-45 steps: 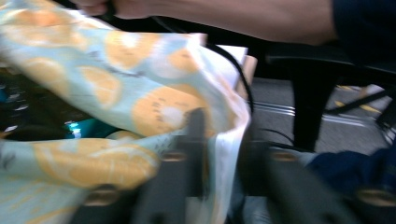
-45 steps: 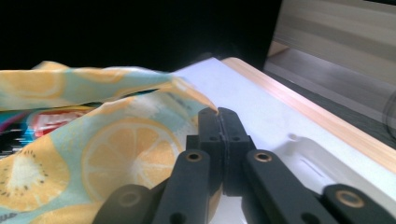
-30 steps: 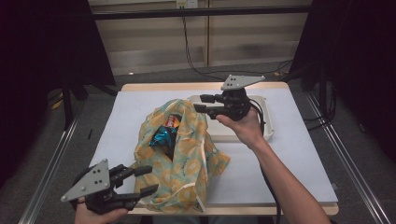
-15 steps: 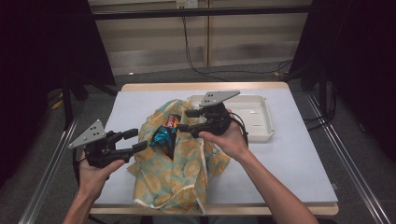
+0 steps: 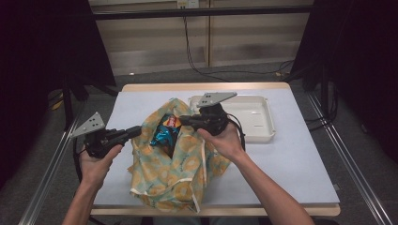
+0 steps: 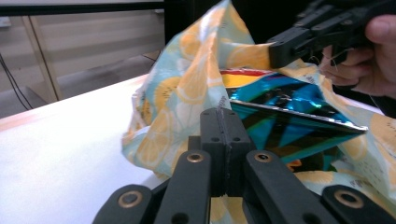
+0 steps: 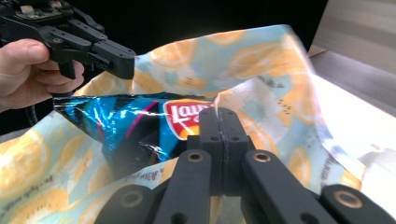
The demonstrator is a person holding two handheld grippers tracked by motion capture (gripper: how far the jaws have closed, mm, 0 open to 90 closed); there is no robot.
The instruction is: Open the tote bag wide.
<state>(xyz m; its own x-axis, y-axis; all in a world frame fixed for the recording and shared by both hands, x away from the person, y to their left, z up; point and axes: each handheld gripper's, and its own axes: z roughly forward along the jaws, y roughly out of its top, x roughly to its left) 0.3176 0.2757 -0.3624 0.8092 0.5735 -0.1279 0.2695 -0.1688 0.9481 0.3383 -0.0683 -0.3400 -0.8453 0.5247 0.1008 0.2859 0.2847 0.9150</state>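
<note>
Pinching the bag (image 5: 180,164) rim, mid-frame: left gripper (image 5: 133,132) and right gripper (image 5: 184,120) both clamped on cloth. Next, probably: pull apart, open wide around the chip packet (image 5: 165,135).

The high view is dim, its upper left and right corners nearly black, while the table (image 5: 300,154) is evenly lit from above with faint shadows. Both gripper views are soft; glare streaks the chip bag (image 7: 116,121), and backgrounds blur.
</note>
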